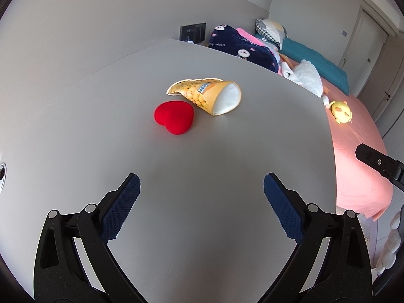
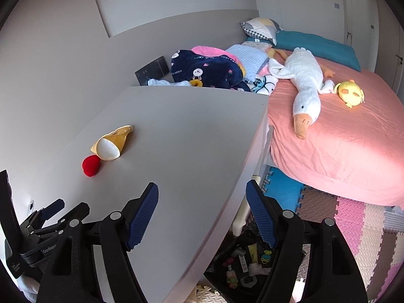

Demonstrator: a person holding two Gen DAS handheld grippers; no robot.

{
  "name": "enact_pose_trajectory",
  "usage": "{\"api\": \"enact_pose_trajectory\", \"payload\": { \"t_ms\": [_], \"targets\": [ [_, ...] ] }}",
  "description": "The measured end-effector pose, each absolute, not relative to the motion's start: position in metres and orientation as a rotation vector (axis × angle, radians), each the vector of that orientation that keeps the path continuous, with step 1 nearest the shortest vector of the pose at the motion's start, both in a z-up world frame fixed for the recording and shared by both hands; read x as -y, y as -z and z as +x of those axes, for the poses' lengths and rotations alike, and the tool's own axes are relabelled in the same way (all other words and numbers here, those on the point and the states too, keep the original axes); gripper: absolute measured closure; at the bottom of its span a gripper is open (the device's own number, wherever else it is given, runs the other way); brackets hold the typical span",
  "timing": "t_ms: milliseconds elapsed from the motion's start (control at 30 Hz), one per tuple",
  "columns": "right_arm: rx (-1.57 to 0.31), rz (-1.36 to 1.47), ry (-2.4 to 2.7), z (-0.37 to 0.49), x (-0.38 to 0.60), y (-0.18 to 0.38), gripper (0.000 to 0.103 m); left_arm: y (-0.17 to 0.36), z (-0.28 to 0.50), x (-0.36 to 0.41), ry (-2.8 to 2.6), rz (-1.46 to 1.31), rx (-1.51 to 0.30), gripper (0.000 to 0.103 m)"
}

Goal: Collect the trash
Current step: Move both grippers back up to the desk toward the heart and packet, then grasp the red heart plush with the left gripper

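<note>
Apparently both claws were lined up for a reach: the left gripper (image 1: 202, 192) stood with its jaws spread wide and nothing between them, aimed across the grey table (image 1: 227, 151) at the yellow snack pouch (image 1: 205, 96), which lay on its side with its white base toward the camera, and at the red plush heart (image 1: 174, 117) just beside it, seemingly touching. The right gripper (image 2: 202, 202) was likewise agape and empty, straddling the table's right edge, probably because the black trash bag (image 2: 250, 262) sat on the floor below that edge and already held small litter. The pouch lay mid-table, well clear of every edge, with bare tabletop all round for an approach. The bed (image 2: 341, 139), with its goose plush (image 2: 303, 88), crowded the far side beyond the table's corner.
</note>
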State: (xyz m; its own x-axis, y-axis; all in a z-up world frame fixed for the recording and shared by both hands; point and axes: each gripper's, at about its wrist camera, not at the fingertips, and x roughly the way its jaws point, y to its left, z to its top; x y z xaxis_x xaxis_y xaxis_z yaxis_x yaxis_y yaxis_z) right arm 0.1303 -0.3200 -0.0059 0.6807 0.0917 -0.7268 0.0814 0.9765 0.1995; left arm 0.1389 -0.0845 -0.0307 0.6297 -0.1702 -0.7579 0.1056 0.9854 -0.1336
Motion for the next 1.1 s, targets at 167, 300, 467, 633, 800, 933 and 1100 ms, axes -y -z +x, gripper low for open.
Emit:
{"api": "enact_pose_trajectory", "payload": {
  "t_ms": [167,300,467,633,800,933,1100],
  "targets": [
    [-0.839,0.21,-0.032,0.148,0.306,0.012,0.03,0.034,0.154,0.071,0.117,-0.072,-0.873,0.011],
    [-0.848,0.203,-0.049,0.16,0.296,0.016,0.03,0.037,0.17,0.065,0.102,-0.057,-0.877,0.013],
    [-0.857,0.186,-0.065,0.171,0.286,0.019,0.03,0.043,0.19,0.063,0.1,-0.046,-0.891,0.014],
    [-0.862,0.176,-0.081,0.181,0.277,0.021,0.03,0.047,0.203,0.062,0.1,-0.027,-0.905,0.015],
    [-0.874,0.188,-0.115,0.192,0.268,0.023,0.03,0.048,0.214,0.06,0.102,-0.019,-0.907,0.019],
    [-0.873,0.212,-0.151,0.199,0.261,0.023,0.025,0.049,0.221,0.06,0.114,-0.003,-0.909,0.023],
    [-0.862,0.229,-0.191,0.204,0.249,0.022,0.023,0.049,0.226,0.06,0.122,0.027,-0.907,0.055]
  ]
}}
